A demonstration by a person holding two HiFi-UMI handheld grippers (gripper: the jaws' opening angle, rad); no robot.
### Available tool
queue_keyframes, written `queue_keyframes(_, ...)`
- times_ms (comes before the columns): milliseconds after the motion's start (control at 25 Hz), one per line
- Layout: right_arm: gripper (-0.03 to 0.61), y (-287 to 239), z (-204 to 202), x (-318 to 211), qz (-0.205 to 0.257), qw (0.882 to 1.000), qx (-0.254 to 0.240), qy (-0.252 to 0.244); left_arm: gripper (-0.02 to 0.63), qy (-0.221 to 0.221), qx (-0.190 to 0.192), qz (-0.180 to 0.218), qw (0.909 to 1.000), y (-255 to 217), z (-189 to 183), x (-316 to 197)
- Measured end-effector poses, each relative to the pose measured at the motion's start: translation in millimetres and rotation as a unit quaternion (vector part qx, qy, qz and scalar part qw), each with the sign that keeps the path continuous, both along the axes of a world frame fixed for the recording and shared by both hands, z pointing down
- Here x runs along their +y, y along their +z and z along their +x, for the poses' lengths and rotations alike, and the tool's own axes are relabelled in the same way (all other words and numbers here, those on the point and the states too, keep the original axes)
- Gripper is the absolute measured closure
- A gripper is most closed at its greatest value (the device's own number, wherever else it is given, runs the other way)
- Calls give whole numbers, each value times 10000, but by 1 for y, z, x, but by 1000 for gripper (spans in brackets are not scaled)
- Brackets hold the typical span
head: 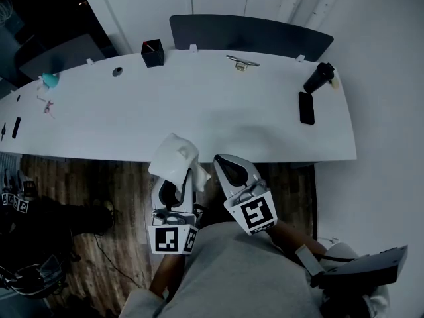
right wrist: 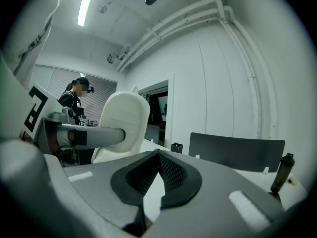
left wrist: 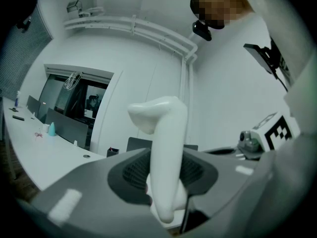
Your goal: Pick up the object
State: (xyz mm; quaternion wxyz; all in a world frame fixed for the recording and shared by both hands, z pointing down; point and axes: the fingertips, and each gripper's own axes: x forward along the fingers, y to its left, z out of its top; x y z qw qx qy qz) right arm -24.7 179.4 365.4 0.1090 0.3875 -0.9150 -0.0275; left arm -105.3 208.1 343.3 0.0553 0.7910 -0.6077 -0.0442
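A white, curved plastic object (head: 173, 156) is held up in my left gripper (head: 176, 185), in front of the table's near edge and close to the person's body. In the left gripper view the object (left wrist: 166, 148) stands upright between the dark pads, its bent head at the top, and the left gripper (left wrist: 166, 185) is shut on its stem. My right gripper (head: 225, 165) hovers just to the right of it, jaws shut with nothing between them (right wrist: 157, 175). In the right gripper view the white object (right wrist: 124, 125) shows to the left.
A long white table (head: 199, 111) lies ahead with a black pen holder (head: 152, 53), a metal clip-like item (head: 242, 61), a black bottle (head: 318, 77), a dark phone (head: 306, 107) and a teal item (head: 50, 79). A dark partition (head: 252, 35) backs it. Another person (right wrist: 77, 100) stands at the left.
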Motion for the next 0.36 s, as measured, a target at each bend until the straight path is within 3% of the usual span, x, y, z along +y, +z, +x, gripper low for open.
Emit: queue_keyframes(360, 577, 2, -1, 1, -132, 9998, -148, 56, 474, 15, 1, 19, 10000, -2, 1, 1)
